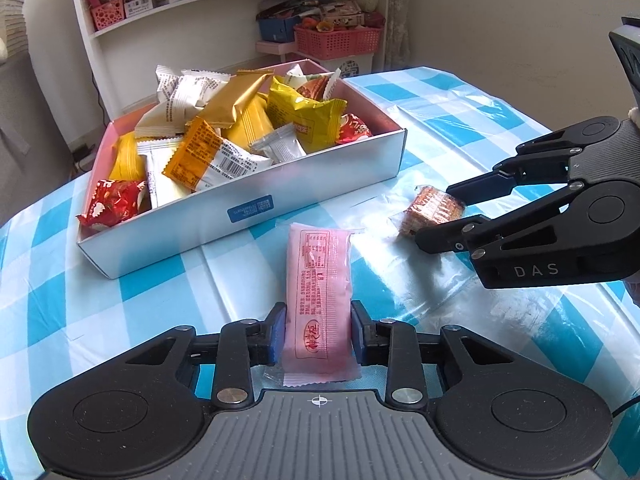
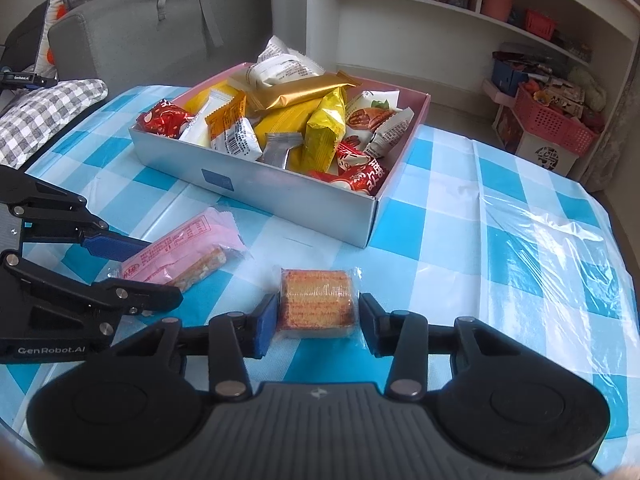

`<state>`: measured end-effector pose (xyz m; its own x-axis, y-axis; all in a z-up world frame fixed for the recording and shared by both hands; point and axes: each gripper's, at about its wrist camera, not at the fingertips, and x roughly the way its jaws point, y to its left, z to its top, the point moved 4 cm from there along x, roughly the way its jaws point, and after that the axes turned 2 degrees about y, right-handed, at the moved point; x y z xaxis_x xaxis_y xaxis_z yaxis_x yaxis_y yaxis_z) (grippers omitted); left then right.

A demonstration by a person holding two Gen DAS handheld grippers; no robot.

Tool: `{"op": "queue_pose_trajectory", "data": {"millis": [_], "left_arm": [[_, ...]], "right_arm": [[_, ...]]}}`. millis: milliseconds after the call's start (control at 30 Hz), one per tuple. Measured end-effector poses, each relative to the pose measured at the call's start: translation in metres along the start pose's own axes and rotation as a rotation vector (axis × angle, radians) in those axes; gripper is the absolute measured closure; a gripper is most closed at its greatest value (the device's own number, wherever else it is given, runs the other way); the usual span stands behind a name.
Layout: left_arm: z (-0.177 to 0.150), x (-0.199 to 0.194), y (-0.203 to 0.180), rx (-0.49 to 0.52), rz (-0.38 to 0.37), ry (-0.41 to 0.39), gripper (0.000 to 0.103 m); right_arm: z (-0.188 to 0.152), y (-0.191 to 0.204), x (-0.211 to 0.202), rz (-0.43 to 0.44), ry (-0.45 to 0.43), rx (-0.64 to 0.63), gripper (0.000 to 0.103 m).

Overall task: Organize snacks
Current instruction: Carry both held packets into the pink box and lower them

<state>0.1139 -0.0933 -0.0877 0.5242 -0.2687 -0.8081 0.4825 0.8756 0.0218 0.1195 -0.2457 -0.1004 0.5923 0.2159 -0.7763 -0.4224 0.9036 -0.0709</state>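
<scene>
A white box [image 1: 328,184] with a pink inside holds several wrapped snacks; it also shows in the right wrist view [image 2: 304,204]. A long pink snack packet [image 1: 318,296] lies on the checked tablecloth, and my left gripper [image 1: 319,332] is shut on its near end. It also shows in the right wrist view [image 2: 176,256]. A square orange cracker packet [image 2: 316,302] lies to its right. My right gripper [image 2: 318,320] straddles it with jaws close to both sides, a small gap on the right. The cracker packet also shows in the left wrist view [image 1: 430,210].
The blue and white checked tablecloth [image 2: 500,240] covers a round table. White shelves [image 1: 168,8] with pink baskets [image 1: 336,42] stand behind the table. A grey sofa [image 2: 140,28] with a checked cushion stands at the far left of the right wrist view.
</scene>
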Motion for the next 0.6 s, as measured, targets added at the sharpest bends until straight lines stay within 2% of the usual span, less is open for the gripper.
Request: {"op": "queue_pose_trajectory", "data": {"millis": [367, 600], "left_arm": [[0.005, -0.026, 0.009, -0.07, 0.04, -0.019, 0.073], [0.013, -0.05, 0.031, -0.154, 0.066, -0.063, 0.073]], "right_arm": [[0.012, -0.005, -0.014, -0.012, -0.04, 0.051, 0.065], [0.03, -0.008, -0.028, -0.009, -0.094, 0.125, 0.065]]}}
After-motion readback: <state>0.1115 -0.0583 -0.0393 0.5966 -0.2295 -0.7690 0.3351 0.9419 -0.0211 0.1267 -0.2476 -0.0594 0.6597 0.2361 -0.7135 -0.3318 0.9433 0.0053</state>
